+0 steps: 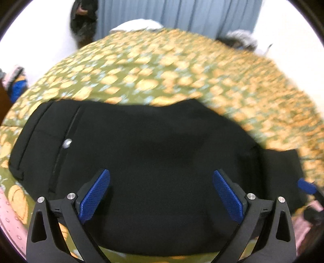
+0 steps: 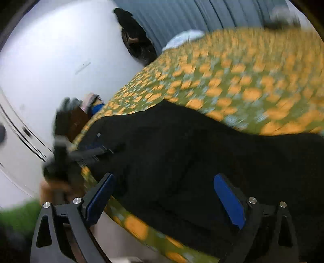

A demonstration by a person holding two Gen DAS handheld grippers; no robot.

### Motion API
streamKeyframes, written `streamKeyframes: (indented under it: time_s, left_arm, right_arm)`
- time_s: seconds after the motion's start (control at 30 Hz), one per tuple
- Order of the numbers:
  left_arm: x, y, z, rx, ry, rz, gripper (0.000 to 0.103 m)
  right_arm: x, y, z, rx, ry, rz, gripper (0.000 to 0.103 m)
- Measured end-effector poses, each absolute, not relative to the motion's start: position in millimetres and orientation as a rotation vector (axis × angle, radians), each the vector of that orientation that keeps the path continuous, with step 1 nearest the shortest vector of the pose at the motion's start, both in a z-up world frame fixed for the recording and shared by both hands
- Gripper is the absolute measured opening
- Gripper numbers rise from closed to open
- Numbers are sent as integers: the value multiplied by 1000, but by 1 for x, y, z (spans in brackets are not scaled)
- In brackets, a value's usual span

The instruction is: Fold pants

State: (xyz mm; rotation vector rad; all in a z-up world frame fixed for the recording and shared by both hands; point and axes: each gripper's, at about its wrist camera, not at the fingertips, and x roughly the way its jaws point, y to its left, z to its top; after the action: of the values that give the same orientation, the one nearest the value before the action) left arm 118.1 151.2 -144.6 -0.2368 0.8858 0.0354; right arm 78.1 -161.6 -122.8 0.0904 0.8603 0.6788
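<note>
Black pants (image 1: 154, 153) lie flat on a bed covered by a green sheet with orange flowers (image 1: 162, 66). The waistband with a silver button (image 1: 66, 143) is at the left in the left wrist view. My left gripper (image 1: 161, 178) is open and empty, just above the middle of the pants. My right gripper (image 2: 164, 182) is open and empty over the pants (image 2: 192, 153) near the bed's front edge. The left gripper (image 2: 89, 154) shows blurred at the left of the right wrist view. A blue pad of the right gripper (image 1: 306, 186) shows at the right of the left wrist view.
A white wall (image 2: 50, 60) and blue curtain (image 1: 178, 14) stand behind the bed. A white pillow (image 1: 137, 25) lies at the far end. Dark clothing (image 1: 84, 22) hangs by the curtain. Clutter with a blue item (image 1: 18, 89) sits left of the bed.
</note>
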Motion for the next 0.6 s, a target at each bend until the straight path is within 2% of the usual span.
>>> streamKeyframes:
  time_s: [0.1, 0.2, 0.27, 0.33, 0.37, 0.4, 0.43, 0.47, 0.53, 0.6]
  left_arm:
    - [112, 120, -123, -269, 847, -139, 101]
    - [115, 75, -113, -201, 848, -303, 99]
    - [124, 45, -119, -109, 894, -325, 68]
    - [133, 29, -133, -63, 970, -325, 50]
    - [136, 25, -140, -57, 999, -321, 45]
    - [137, 22, -144, -56, 1016, -316, 44]
    - [138, 19, -147, -54, 1029, -314, 38]
    - [137, 16, -149, -50, 1037, -317, 27]
    - [133, 5, -150, -27, 1045, -335, 12]
    - [129, -2, -151, 15, 1033, -333, 4]
  right_arm:
    - [60, -202, -120, 60, 836, 558, 100]
    - [52, -238, -123, 149, 847, 455, 100]
    - [49, -264, -126, 269, 843, 400, 100]
    - [57, -277, -126, 331, 820, 358, 100]
    - [60, -279, -125, 349, 813, 345, 100]
    - [61, -283, -127, 370, 810, 339, 100]
    - [62, -284, -128, 381, 813, 337, 100]
    - [63, -286, -130, 390, 819, 334, 100]
    - [64, -290, -134, 403, 825, 336, 100]
    - [66, -291, -134, 411, 825, 329, 100]
